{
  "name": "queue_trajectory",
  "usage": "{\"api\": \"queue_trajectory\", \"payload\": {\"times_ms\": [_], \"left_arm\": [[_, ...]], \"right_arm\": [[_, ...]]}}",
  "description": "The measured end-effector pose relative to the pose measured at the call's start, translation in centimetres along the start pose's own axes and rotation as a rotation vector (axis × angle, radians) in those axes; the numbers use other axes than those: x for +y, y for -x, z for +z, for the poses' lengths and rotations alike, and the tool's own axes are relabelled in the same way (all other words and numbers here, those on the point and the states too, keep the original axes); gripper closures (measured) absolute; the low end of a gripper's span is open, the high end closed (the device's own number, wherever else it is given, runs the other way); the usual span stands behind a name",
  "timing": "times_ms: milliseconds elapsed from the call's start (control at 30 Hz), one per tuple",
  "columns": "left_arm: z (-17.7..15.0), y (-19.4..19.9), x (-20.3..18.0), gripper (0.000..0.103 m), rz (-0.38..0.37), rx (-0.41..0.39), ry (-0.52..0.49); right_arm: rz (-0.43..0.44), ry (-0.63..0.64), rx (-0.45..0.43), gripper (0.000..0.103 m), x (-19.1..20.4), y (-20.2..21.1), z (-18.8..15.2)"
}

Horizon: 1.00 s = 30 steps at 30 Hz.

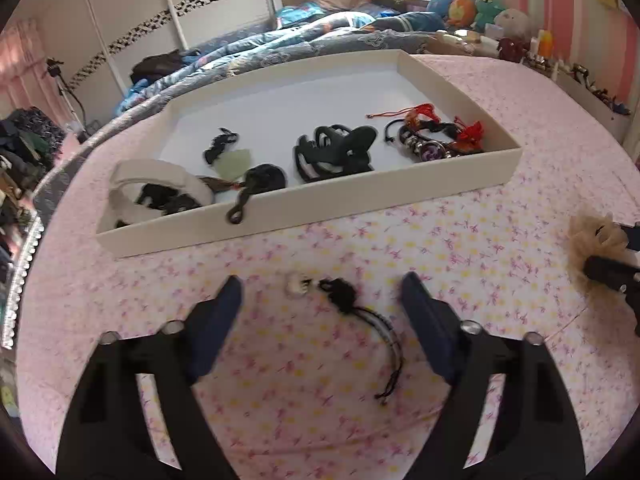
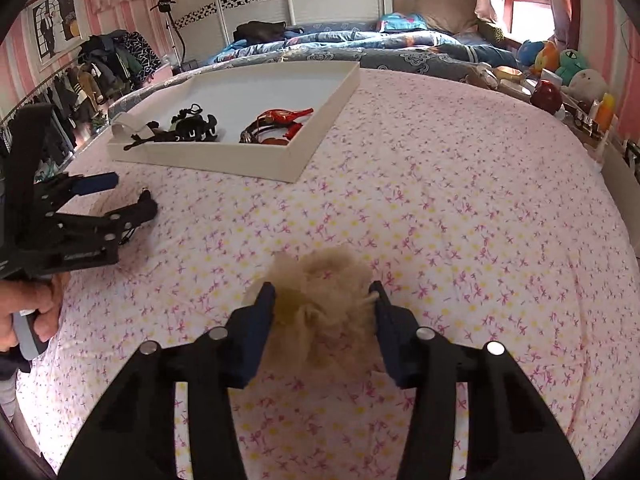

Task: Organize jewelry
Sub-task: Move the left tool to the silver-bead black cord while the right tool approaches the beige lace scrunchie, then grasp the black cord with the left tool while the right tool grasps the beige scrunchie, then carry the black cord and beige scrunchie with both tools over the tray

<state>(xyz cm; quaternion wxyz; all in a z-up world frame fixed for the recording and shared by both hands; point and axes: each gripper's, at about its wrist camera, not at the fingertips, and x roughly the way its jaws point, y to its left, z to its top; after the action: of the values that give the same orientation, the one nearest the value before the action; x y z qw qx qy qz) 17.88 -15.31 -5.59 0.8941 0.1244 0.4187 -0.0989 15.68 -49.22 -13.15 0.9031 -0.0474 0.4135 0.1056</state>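
A white tray [image 1: 360, 196] lies on the pink floral cloth and holds a white headband [image 1: 160, 176], black hair claws [image 1: 336, 152], a pale green pendant [image 1: 236, 164] and red-and-black bracelets [image 1: 436, 136]. My left gripper [image 1: 320, 292] is open, its fingers on either side of a black cord necklace with a small pale ring [image 1: 344, 300] lying on the cloth. My right gripper [image 2: 322, 300] has its fingers against both sides of a fluffy beige pom-pom hair tie [image 2: 320, 296] on the cloth. The tray also shows in the right wrist view [image 2: 296, 160].
A bed with a blue quilt [image 1: 320, 32] lies beyond the table. Plush toys and small bottles [image 2: 560, 80] line the right edge. A clothes rack [image 2: 92, 76] stands at the far left. My left gripper appears in the right wrist view [image 2: 120, 196].
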Motion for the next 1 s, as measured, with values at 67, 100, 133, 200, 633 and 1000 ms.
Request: {"api": "queue_trajectory", "payload": {"times_ms": [67,100,133,200,633,1000], "left_arm": [[0.1,0.0,-0.2,0.053,-0.026,0.000,-0.001],[0.1,0.1,-0.4,0.070,-0.030,-0.001,-0.004],[0.0,0.2,-0.6,0.082,-0.029,-0.002,-0.013],[-0.4,0.6,-1.1,0.088,-0.022,-0.012,-0.046],[-1.5,5.5,2.8,0.094,-0.052,-0.123,-0.046],[1.7,11.1,8.6,0.094,-0.026,-0.279,-0.029]], "right_arm": [[0.004,-0.004,-0.001,0.054,-0.1,0.1,0.0],[0.005,-0.005,-0.002,0.054,-0.1,0.1,0.0],[0.007,-0.006,-0.002,0.054,-0.2,0.1,0.0],[0.008,-0.012,-0.004,0.054,-0.2,0.1,0.0],[0.014,-0.063,-0.058,0.078,-1.1,1.0,-0.1],[0.019,-0.113,-0.302,0.080,0.4,8.0,4.2]]}}
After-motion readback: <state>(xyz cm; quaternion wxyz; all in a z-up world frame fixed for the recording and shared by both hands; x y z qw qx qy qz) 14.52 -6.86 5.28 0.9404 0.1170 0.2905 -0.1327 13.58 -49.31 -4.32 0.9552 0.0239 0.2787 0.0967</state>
